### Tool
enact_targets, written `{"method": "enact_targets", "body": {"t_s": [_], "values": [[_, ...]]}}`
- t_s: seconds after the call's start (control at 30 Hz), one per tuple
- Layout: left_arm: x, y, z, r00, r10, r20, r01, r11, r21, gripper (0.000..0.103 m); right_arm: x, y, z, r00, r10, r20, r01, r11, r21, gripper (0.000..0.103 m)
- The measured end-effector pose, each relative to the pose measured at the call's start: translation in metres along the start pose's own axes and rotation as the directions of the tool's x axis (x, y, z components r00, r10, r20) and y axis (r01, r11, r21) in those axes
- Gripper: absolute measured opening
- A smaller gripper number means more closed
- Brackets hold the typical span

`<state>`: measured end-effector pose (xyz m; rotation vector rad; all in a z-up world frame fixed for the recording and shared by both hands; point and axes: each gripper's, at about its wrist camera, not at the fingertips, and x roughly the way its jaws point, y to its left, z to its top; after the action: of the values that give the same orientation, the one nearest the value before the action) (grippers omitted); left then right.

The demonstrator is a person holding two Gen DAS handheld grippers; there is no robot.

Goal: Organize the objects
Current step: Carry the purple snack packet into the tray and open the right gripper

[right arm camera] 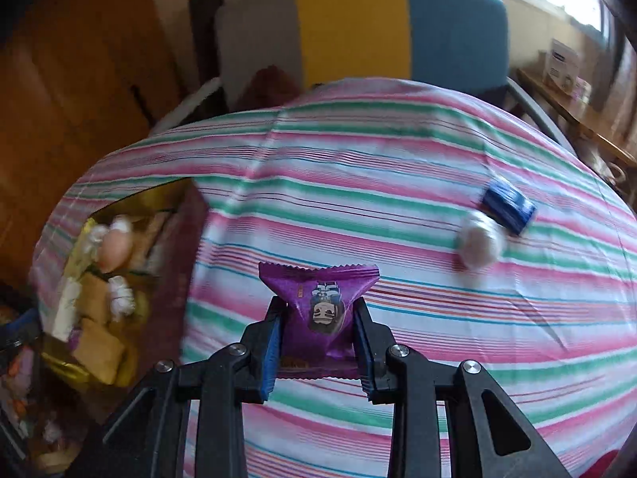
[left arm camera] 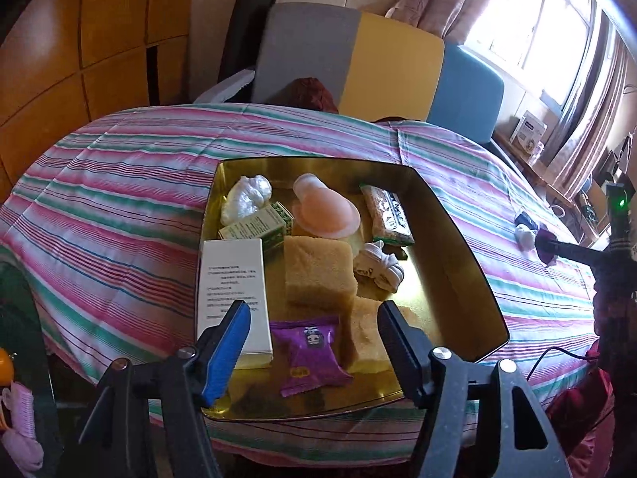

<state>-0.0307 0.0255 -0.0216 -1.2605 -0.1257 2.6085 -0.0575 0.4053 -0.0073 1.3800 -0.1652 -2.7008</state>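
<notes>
A gold tray sits on the striped tablecloth. It holds a white box, a green box, a white wad, a pink round piece, a snack bar, two yellow sponges, a white figurine and a purple snack packet. My left gripper is open above the tray's near end. My right gripper is shut on another purple snack packet, held above the cloth right of the tray. The right gripper also shows in the left wrist view.
A blue packet and a white ball lie on the cloth at the right. A grey, yellow and blue chair back stands behind the table. Wooden cabinets are at the left, and a side shelf by the window.
</notes>
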Motion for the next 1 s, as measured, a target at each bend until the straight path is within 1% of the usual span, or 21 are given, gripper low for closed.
{"method": "enact_targets", "body": {"t_s": [0.1, 0.2, 0.27, 0.37, 0.43, 0.53, 0.67, 0.83, 1.0], "values": [[-0.003, 0.007, -0.001, 1.0, -0.004, 0.006, 0.004, 1.0, -0.02, 0.067, -0.003, 0.07, 0.007, 0.995, 0.103, -0.002, -0.102, 0.984, -0.147, 0.033], [-0.007, 0.013, -0.003, 1.0, -0.01, 0.016, 0.011, 0.999, -0.037, 0.067, 0.008, 0.133, 0.003, 0.985, 0.161, -0.058, -0.171, 0.947, -0.271, 0.033], [-0.008, 0.016, -0.005, 1.0, -0.016, 0.019, 0.017, 0.999, -0.046, 0.067, 0.024, 0.165, -0.002, 0.983, 0.149, -0.106, -0.177, 0.919, -0.353, 0.033], [-0.009, 0.023, -0.008, 1.0, -0.019, 0.018, 0.02, 0.998, -0.061, 0.067, 0.05, 0.196, -0.01, 0.98, 0.098, -0.173, -0.165, 0.887, -0.431, 0.033], [-0.008, 0.027, -0.009, 1.0, -0.021, 0.014, 0.022, 0.997, -0.074, 0.067, 0.068, 0.205, -0.013, 0.974, 0.067, -0.216, -0.162, 0.873, -0.461, 0.033], [-0.007, 0.033, -0.012, 1.0, -0.028, 0.009, 0.029, 0.995, -0.093, 0.067, 0.087, 0.213, -0.018, 0.967, 0.013, -0.254, -0.143, 0.852, -0.503, 0.033], [-0.004, 0.036, -0.014, 0.999, -0.037, 0.001, 0.037, 0.994, -0.103, 0.067, 0.102, 0.214, -0.021, 0.957, -0.021, -0.291, -0.139, 0.844, -0.518, 0.033], [-0.003, 0.038, -0.016, 0.999, -0.039, -0.005, 0.039, 0.993, -0.112, 0.067, 0.111, 0.214, -0.023, 0.948, -0.037, -0.316, -0.142, 0.839, -0.525, 0.034], [-0.002, 0.037, -0.017, 0.999, -0.033, -0.008, 0.032, 0.994, -0.109, 0.067, 0.114, 0.213, -0.025, 0.947, -0.038, -0.319, -0.144, 0.837, -0.529, 0.035]]}}
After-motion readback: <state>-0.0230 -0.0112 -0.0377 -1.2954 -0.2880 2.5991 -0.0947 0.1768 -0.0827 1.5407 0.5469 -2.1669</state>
